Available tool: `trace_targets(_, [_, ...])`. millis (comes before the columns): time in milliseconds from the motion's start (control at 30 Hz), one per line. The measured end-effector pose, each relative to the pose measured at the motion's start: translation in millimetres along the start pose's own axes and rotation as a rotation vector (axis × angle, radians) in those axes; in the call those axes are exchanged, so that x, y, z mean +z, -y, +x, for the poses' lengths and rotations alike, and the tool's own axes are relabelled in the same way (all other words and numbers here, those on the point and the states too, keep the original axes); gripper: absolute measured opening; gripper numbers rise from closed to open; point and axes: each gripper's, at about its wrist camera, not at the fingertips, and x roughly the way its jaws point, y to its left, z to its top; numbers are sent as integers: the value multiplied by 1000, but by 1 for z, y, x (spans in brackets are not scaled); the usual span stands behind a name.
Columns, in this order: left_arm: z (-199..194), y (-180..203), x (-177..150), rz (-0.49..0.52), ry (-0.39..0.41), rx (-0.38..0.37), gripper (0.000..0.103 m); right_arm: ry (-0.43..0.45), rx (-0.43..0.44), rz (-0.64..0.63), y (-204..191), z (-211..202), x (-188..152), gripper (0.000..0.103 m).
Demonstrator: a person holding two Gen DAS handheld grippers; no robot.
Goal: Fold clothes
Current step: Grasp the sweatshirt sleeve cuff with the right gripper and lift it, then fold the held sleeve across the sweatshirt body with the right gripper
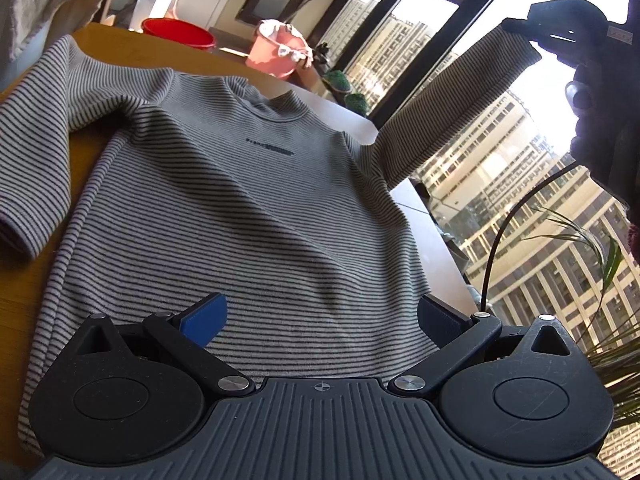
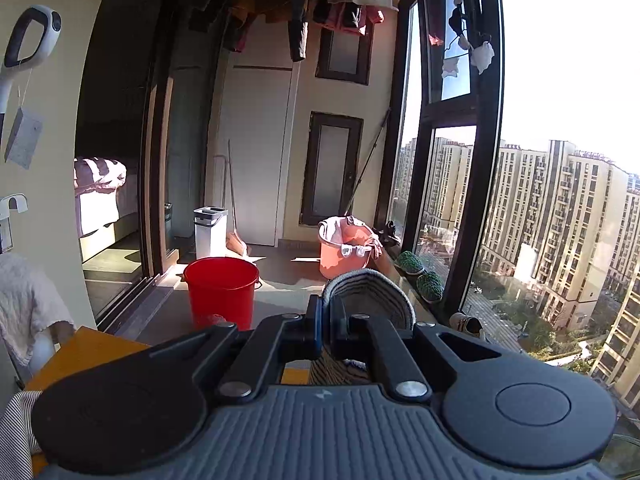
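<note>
**Striped sweater spread flat, one sleeve raised**

Sunlit balcony windows with apartment blocks beyond fill the background, and a wooden tabletop (image 1: 24, 304) carries a striped sweater (image 1: 240, 216) lying face up with its collar toward 12 o'clock. In the left wrist view, the left gripper (image 1: 322, 320) hovers over the hem at 6 o'clock, its jaws spread wide with nothing between them. At 2 o'clock the right gripper (image 1: 568, 32) holds one sleeve (image 1: 452, 108) up off the tabletop by its cuff. In the right wrist view, its jaws are clenched on that cuff (image 2: 368, 296). On the floor stand a red bucket (image 2: 221, 292) at 11 o'clock and a pink bucket (image 2: 344, 248) near 12 o'clock.
</note>
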Motion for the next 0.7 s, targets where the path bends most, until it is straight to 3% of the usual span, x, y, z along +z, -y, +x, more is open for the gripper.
trace_targets(433, [1,-18,-7,-34,-11,-6,103,-102,252,-58,-128,35,-5,4])
trace_targets(500, [1,-19,-8,-30,-11,-13,103,-92,307,-55,-143,33,-5,8])
trace_targets(567, [0,-20,-9,-28,-9,-21,103,-78,357,-58,-155,29,-5,23])
trace_targets(633, [-1,-23,-10,-36,-3,-32,103,-65,385,-63,-160,22,-4,31])
trace_targets(700, [-2,-25,-10,-47,4,-42,103,-61,401,-56,-156,18,-6,34])
